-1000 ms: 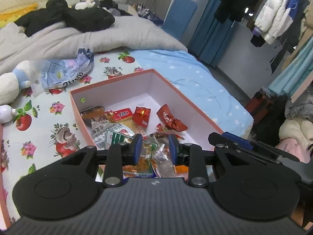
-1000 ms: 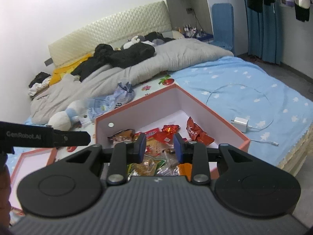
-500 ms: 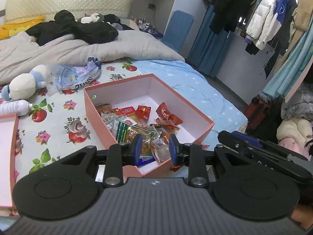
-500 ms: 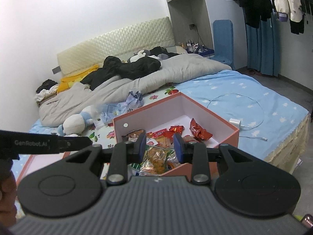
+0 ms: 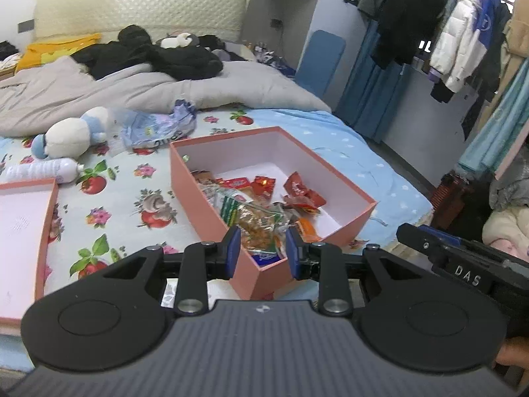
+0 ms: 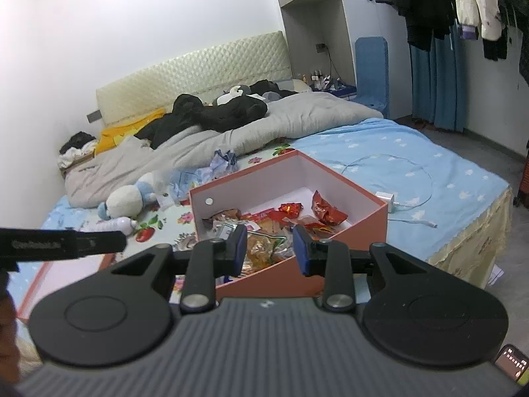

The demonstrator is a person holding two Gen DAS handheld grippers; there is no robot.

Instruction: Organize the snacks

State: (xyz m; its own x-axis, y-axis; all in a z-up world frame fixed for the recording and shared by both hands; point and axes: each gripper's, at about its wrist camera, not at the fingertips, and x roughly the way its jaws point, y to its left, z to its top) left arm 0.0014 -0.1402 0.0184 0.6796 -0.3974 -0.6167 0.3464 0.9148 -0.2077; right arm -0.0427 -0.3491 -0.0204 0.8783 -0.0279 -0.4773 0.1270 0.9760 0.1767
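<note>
Your left gripper hangs above the near corner of the pink box, fingers apart with nothing between them. Your right gripper is the same, fingers apart and empty. The snack packets lie piled inside the box, which sits on the flowery bed sheet

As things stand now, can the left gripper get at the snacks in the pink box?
Probably yes: the pink box is open-topped, the left gripper is empty with jaws apart, and nothing covers the snacks.
</note>
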